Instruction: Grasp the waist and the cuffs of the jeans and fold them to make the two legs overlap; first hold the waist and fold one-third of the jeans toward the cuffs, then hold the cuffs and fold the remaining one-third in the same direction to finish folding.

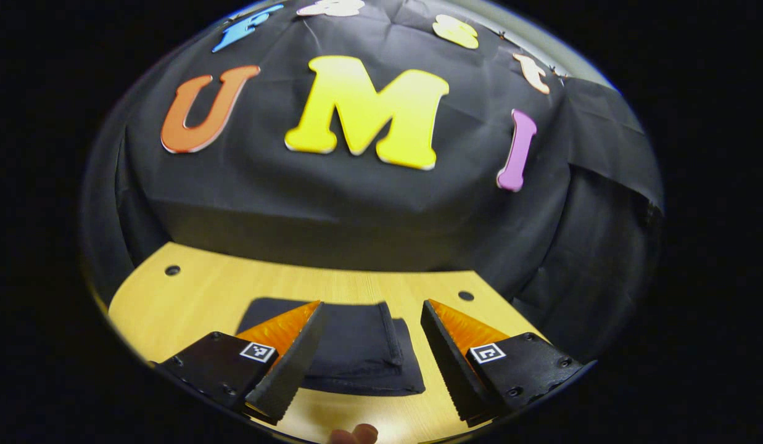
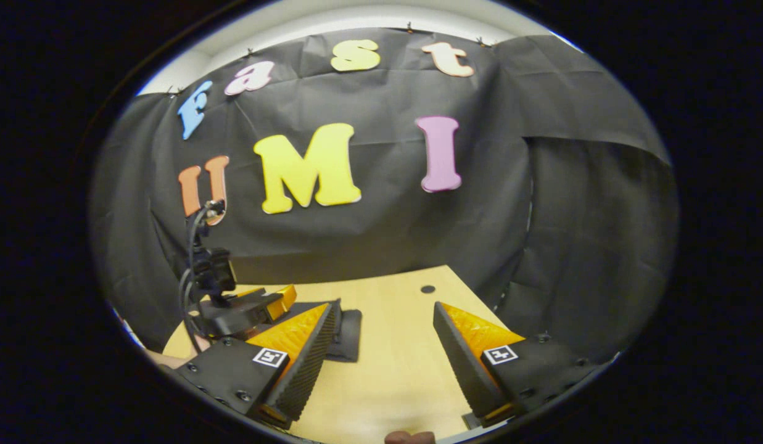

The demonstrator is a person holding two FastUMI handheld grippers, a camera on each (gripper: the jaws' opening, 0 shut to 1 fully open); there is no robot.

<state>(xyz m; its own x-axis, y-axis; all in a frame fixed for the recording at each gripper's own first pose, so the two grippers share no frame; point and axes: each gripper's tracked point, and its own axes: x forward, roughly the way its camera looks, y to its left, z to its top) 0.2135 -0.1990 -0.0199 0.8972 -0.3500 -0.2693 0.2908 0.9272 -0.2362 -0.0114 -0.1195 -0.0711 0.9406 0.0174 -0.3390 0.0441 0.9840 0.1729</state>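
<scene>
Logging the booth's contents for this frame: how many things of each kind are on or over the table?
Folded jeans: 1
Grippers: 2, the left gripper and the right gripper, both open
Table: 1
Total: 4

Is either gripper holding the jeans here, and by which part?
Nothing is held. The left gripper and right gripper are both open, above the folded jeans on the table.
</scene>
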